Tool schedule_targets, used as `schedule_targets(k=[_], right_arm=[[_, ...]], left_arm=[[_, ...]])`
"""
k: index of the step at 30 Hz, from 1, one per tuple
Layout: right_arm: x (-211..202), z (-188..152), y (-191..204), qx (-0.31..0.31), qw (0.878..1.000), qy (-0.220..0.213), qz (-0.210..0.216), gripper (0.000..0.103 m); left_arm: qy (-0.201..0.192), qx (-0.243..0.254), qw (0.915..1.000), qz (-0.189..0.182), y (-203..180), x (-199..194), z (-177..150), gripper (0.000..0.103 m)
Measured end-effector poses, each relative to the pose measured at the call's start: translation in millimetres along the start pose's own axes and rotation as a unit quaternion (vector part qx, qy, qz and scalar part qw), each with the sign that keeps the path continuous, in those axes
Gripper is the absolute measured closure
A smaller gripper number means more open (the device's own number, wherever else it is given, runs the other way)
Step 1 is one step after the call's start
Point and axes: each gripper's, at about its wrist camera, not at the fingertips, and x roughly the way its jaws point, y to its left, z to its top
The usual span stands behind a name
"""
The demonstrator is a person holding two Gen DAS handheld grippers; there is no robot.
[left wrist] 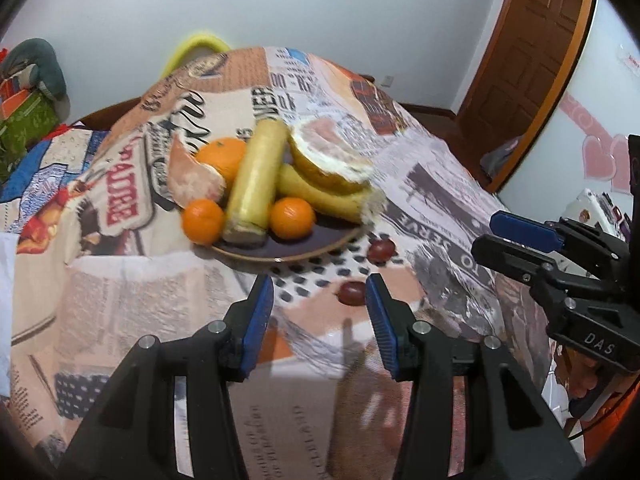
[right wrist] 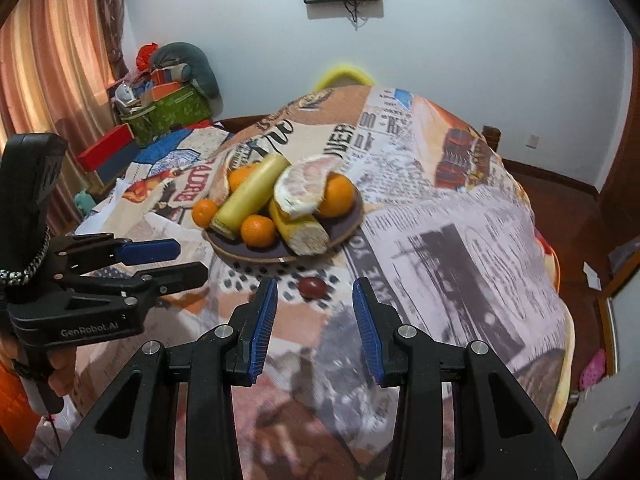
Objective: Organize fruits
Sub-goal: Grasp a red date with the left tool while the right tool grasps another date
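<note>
left gripper point(left wrist: 320, 300) spread, right gripper point(right wrist: 314, 304) spread, grapes point(left wrist: 352, 293) beside plate point(left wrist: 316, 249)

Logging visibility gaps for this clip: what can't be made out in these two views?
- Second grape: shows in the left wrist view only; in the right wrist view only one grape is visible.
- Plate: far rim hidden by piled fruit in both views.
- Pomelo piece: motion-blurred, left wrist view.
- Tablecloth print: smeared, mostly unreadable.
</note>
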Motion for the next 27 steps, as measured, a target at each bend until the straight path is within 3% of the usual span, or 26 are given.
schedule_targets(k=[12, 15, 19, 27], right_arm=[[9, -25, -22, 0.027, 0.999, 0.027, 0.001, 0.067], [12, -27, -26, 0.03, 0.999, 0.03, 0.001, 0.067], [19, -26, -27, 0.035, 0.999, 0.036, 0.01, 0.067], [43, -17, -17, 0.025, 0.998, 0.05, 0.03, 0.067]], left_arm=[[0.066, 0.011, 0.9976, -0.016, -24, 62, -9, 0.055], [0.062, 0.017, 0.9978, -0.013, -27, 67, -9, 0.058], [0.053, 0.026, 0.9982, -0.003, -26, 67, -10, 0.076], [0.037, 0.02, 0.9991, -0.001, -9, 50, -10, 0.078]])
